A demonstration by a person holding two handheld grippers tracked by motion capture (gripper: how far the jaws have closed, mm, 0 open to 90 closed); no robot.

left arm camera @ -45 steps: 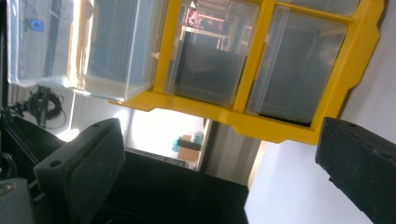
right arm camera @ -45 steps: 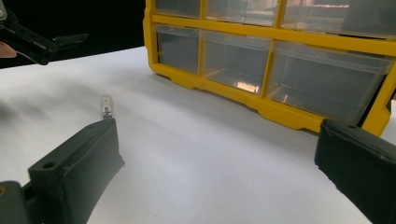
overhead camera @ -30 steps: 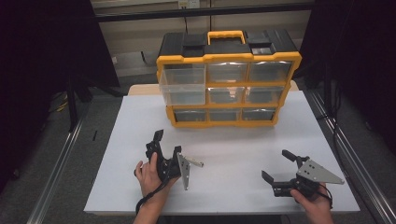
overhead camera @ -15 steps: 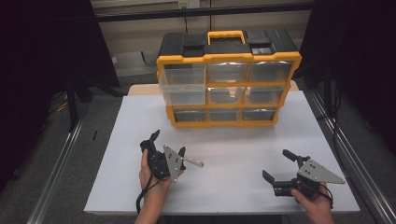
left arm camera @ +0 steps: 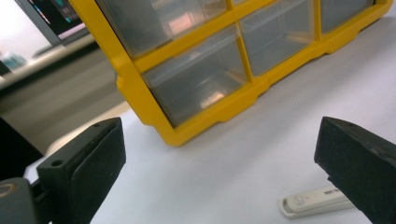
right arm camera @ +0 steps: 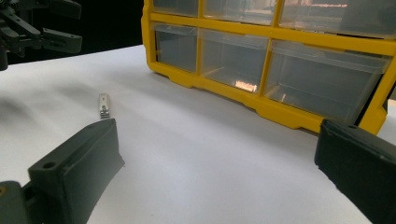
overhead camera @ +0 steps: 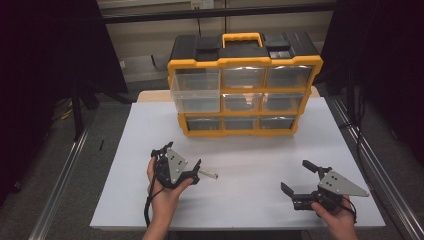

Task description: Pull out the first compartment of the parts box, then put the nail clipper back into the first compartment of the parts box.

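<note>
Left gripper [overhead camera: 179, 163] sits at the near-left part of the white table [overhead camera: 250, 150], held up in the person's left hand [overhead camera: 162, 192], jaws spread wide with nothing between them. The small white stick [overhead camera: 209, 174], maybe a USB stick or clip, can't tell which, lies flat on the table just beside this gripper's right-hand jaw tip; touching or a hair apart, can't tell from the high view. In the left gripper view the stick [left arm camera: 317, 204] pokes out from behind the right jaw at the bottom edge, not between the jaws.

Right gripper [overhead camera: 299, 177] rests low at the near-right of the table in the person's right hand [overhead camera: 340, 220], jaws also released wide, empty. From it the stick [right arm camera: 104, 106] lies well off to the left and a bit ahead, with the left gripper [right arm camera: 44, 25] beyond it.

Yellow drawer cabinet [overhead camera: 245, 85] with clear drawers stands ahead of both grippers at the far side of the table, black top, orange handle. Its upper-left drawer [overhead camera: 196, 92] sticks out a little from the frame. Right gripper points at the cabinet's bottom row; left gripper points at its lower-left corner.
</note>
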